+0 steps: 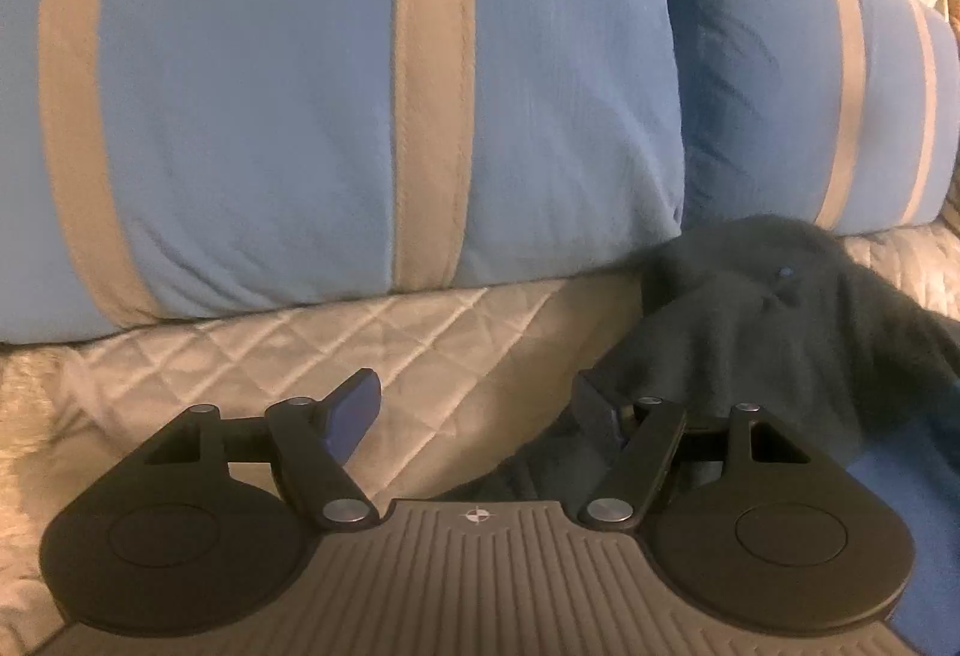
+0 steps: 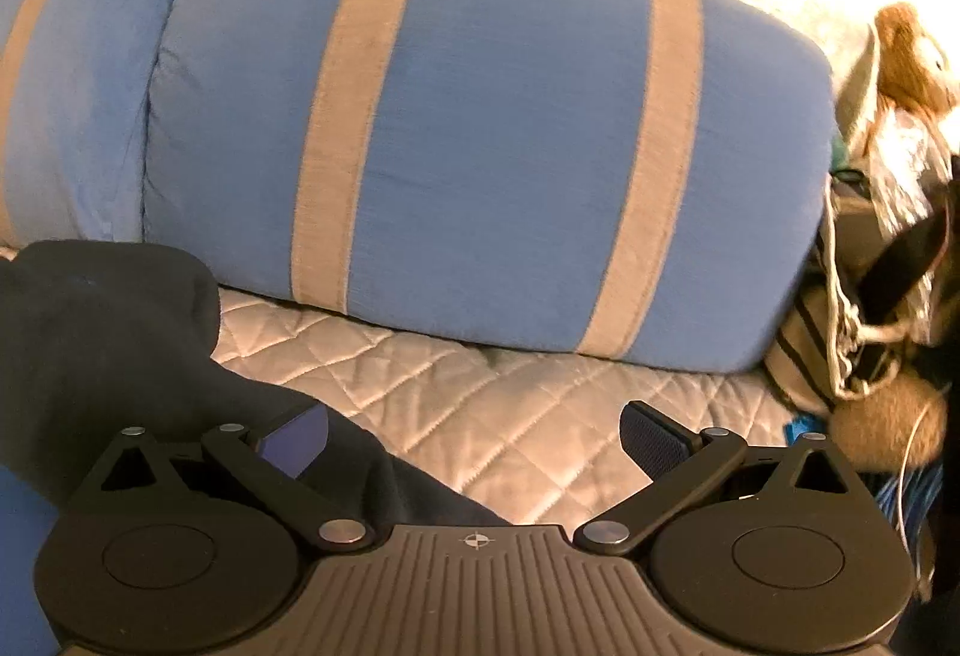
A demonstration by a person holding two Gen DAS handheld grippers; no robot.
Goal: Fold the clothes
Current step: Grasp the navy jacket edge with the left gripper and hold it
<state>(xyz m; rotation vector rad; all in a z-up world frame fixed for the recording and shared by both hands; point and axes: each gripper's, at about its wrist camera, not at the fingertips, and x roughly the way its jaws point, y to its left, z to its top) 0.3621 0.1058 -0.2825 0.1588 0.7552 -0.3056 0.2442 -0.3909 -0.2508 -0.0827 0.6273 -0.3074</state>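
Item: dark navy knit garment (image 1: 774, 320), soft, limp, light | Left gripper (image 1: 480, 416): jaws apart, empty | Right gripper (image 2: 474, 443): spread wide, empty | Grasp: bunched edge beside inner finger.

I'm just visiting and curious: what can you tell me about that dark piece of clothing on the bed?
The dark garment is a soft, matte, near-black knit, bunched in loose folds rather than flat. It lies on the quilted cream bedcover, its far edge against the blue striped pillows. The right gripper is open and so holds none of it.

quilted satin bedcover (image 1: 336, 356); matt dark knit garment (image 1: 750, 320)
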